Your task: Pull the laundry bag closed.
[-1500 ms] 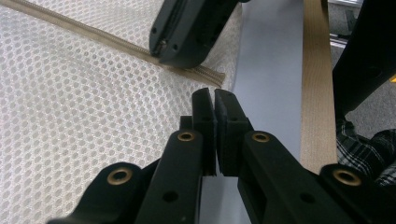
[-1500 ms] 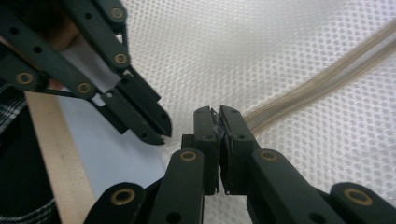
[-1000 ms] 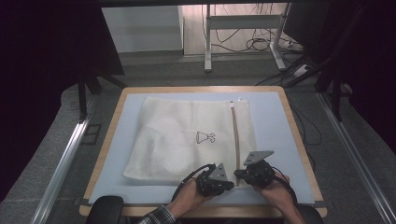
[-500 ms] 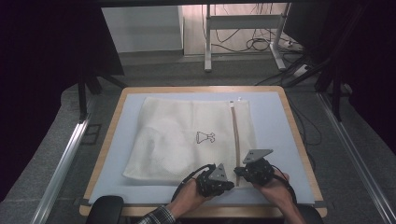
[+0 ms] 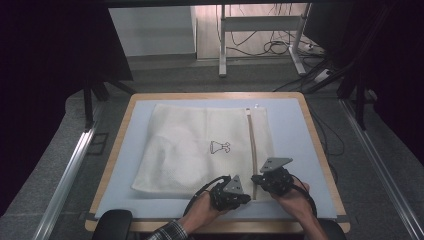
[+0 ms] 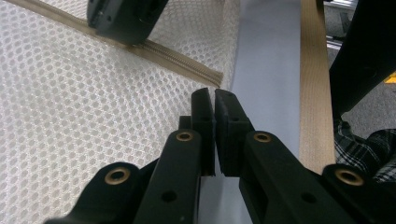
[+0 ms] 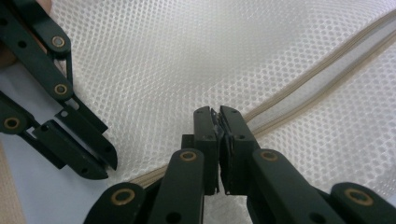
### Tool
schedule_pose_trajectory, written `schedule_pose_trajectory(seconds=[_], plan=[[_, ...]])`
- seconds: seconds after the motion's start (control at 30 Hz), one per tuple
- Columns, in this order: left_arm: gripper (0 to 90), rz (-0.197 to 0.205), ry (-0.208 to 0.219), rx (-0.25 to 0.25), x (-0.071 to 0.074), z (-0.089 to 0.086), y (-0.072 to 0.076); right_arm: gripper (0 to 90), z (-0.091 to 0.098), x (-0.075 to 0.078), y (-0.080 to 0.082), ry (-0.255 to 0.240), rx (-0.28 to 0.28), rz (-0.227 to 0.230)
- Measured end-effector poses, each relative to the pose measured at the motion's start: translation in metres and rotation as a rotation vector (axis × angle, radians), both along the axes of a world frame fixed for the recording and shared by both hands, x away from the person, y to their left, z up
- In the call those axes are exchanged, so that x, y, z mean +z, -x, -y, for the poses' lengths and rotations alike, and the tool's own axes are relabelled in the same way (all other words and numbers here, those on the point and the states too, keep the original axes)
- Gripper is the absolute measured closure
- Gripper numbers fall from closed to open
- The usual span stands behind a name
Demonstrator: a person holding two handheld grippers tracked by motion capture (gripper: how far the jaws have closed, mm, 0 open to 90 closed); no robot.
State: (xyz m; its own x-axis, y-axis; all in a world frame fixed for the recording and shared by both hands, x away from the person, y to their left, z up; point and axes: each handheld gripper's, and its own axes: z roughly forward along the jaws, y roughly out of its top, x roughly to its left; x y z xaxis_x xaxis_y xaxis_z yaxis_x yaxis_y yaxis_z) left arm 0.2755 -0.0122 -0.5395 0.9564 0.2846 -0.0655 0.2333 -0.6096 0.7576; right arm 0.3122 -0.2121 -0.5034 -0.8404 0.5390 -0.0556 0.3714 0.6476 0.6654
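A white mesh laundry bag (image 5: 195, 145) lies flat on the blue-grey mat (image 5: 292, 130), with a beige zipper (image 5: 251, 145) running along its right side. My right gripper (image 5: 255, 178) sits on the zipper's near end. Its jaws (image 7: 218, 114) are shut on the small zipper pull, and past them the zipper (image 7: 317, 79) is parted. My left gripper (image 5: 246, 198) is just to the left, at the bag's near edge. In the left gripper view its jaws (image 6: 215, 95) are shut on the mesh edge beside the zipper end (image 6: 212, 77).
A wooden rim (image 5: 320, 150) frames the mat, with bare mat right of the bag. A small dress logo (image 5: 220, 147) marks the bag's middle. Desk legs and cables (image 5: 270, 47) stand on the floor beyond the table. A plaid sleeve (image 5: 167, 232) enters at the bottom.
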Motion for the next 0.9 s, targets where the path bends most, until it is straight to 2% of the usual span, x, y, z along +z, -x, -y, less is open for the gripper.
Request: schedule_pose_trajectory(seconds=[0.9], plan=[[86.6, -0.013, 0.007, -0.004, 0.000, -0.001, -0.002, 85.7, -0.001, 0.004, -0.018, 0.013, -0.030, 0.047]])
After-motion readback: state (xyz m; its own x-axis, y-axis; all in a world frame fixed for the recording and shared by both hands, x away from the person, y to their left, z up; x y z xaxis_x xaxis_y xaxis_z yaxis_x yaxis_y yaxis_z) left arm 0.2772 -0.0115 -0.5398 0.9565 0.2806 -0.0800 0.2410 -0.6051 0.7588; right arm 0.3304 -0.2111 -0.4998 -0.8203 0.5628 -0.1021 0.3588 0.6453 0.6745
